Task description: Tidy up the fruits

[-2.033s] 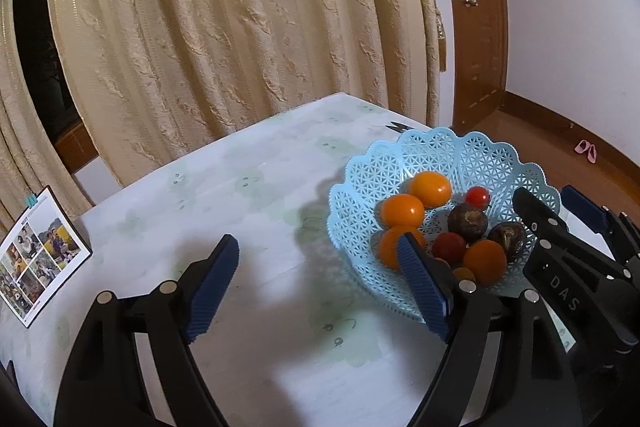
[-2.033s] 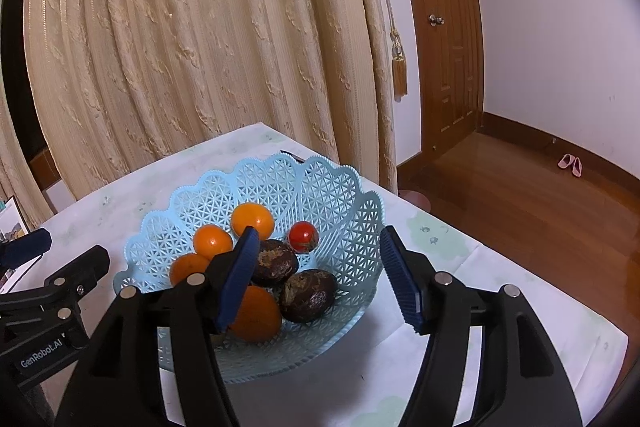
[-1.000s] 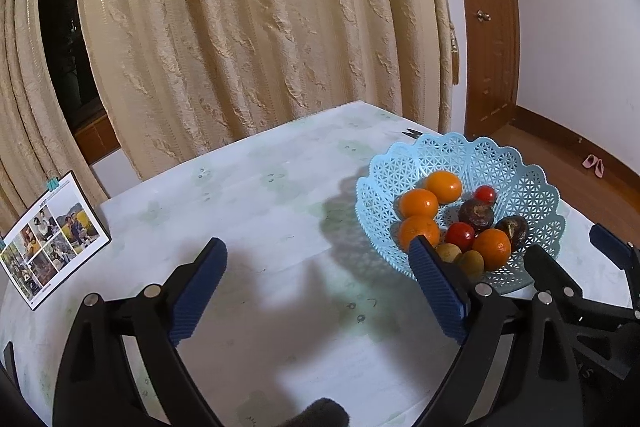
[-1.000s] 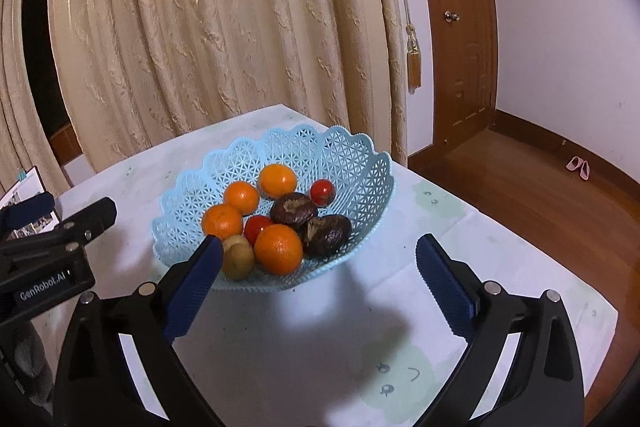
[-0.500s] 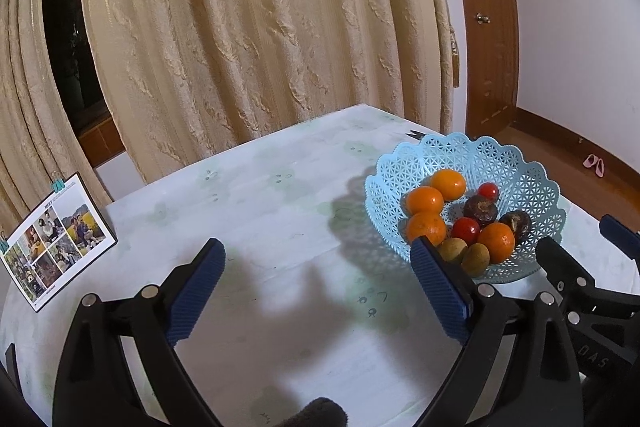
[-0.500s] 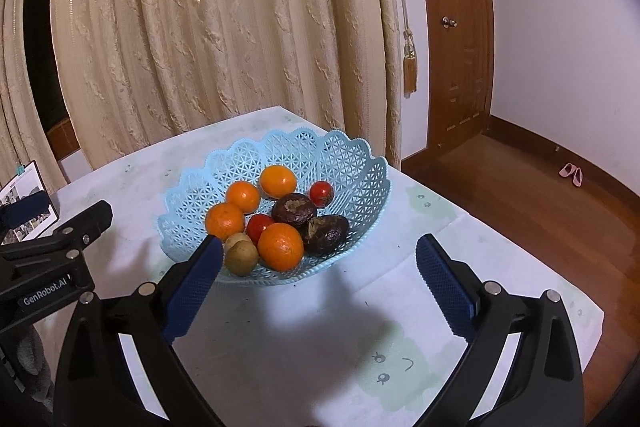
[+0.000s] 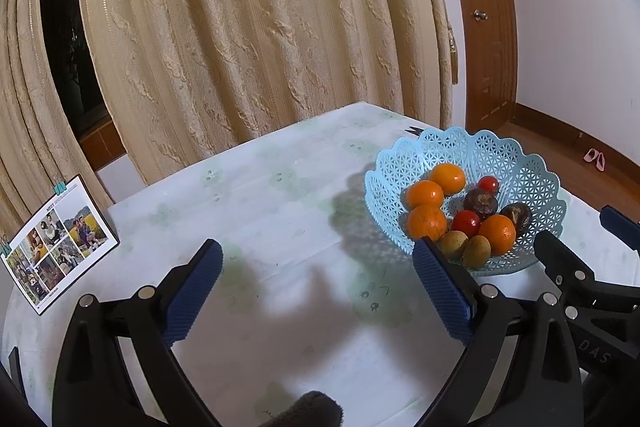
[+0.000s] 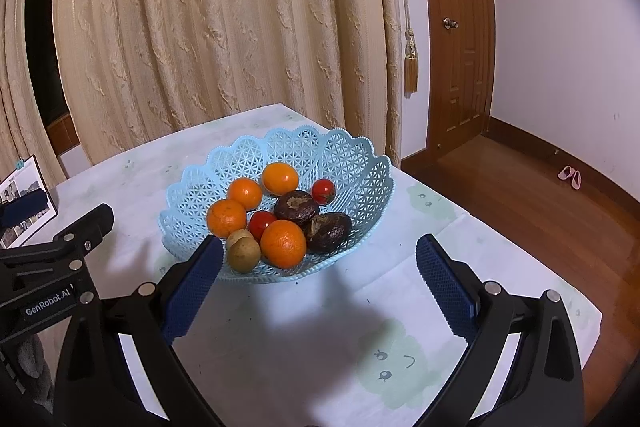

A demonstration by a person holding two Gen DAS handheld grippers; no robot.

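A light blue lattice basket [image 8: 360,163] with a scalloped rim stands upright on the surface. Inside it lie four oranges [image 8: 283,243], two small red tomatoes [image 8: 262,223], two dark brown wrinkled fruits [image 8: 296,205] and two small tan round fruits [image 8: 243,254]. The tan fruits lie at the near edge, touching each other.

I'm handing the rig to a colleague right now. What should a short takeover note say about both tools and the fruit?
Left tool: open, empty, above the table, left of the basket.
Right tool: open, empty, just short of the blue basket.
All visible fruit is in the basket: four oranges, two tomatoes, two dark fruits, two small brown ones.
Done: no fruit in view outside the basket.
Left: apparently nothing; check out of view.
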